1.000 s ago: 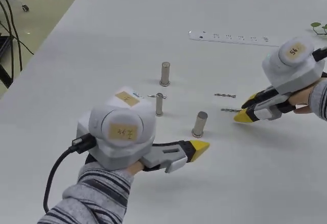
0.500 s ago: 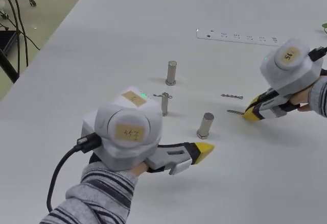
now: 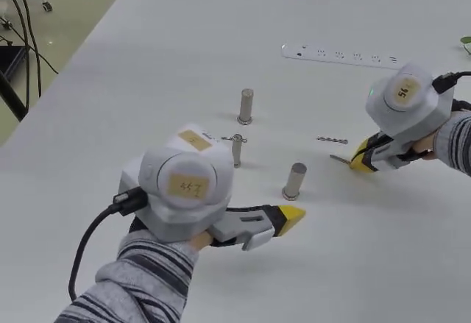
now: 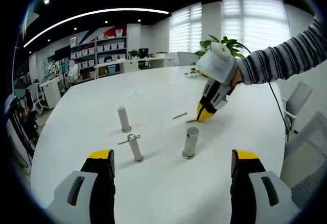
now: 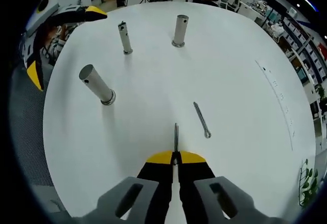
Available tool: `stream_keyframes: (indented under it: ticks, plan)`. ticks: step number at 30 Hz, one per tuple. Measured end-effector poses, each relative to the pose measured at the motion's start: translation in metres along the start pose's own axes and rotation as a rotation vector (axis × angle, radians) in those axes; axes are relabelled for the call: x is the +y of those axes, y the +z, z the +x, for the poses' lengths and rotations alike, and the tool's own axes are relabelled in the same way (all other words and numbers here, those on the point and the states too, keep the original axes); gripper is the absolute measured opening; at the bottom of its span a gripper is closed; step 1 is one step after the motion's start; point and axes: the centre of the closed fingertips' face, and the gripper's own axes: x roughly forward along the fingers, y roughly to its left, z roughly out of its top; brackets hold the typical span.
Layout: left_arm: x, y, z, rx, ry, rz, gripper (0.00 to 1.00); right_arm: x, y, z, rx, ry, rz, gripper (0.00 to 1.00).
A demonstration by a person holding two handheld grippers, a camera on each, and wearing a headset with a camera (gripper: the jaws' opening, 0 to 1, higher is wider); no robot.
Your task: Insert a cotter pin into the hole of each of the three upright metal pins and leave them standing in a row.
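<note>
Three upright metal pins stand on the white table: a far pin [image 3: 245,107], a middle pin [image 3: 236,150] with a cotter pin through its hole, and a near pin [image 3: 294,181]. My right gripper [image 3: 358,162] rests low on the table, shut on a cotter pin [image 5: 176,134] that sticks out ahead of its tips. A second cotter pin [image 5: 202,119] lies loose just beyond it. My left gripper [image 4: 171,157] is open, holding nothing, a short way in front of the near pin [image 4: 190,142] and the middle pin [image 4: 135,148].
A white power strip [image 3: 338,54] lies at the back of the table. The table's left edge [image 3: 81,43] drops to a floor with black cables [image 3: 22,36]. A cable trails from my left gripper toward me.
My right gripper has settled onto the nearer cotter pin and shut on it. The left gripper and the three pins have stayed in place.
</note>
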Motion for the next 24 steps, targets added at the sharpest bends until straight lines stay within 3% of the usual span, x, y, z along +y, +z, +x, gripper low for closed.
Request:
stream_keyframes:
  ticks: [10,24]
  plan:
    - [-0.009,0.002,0.003,-0.002,-0.029,0.01,0.9,0.007,-0.003,-0.02,-0.037,-0.057,-0.008,0.0]
    - [-0.029,0.005,0.005,-0.01,-0.101,0.022,0.77,0.041,0.016,-0.05,-0.113,-0.107,-0.175,0.0]
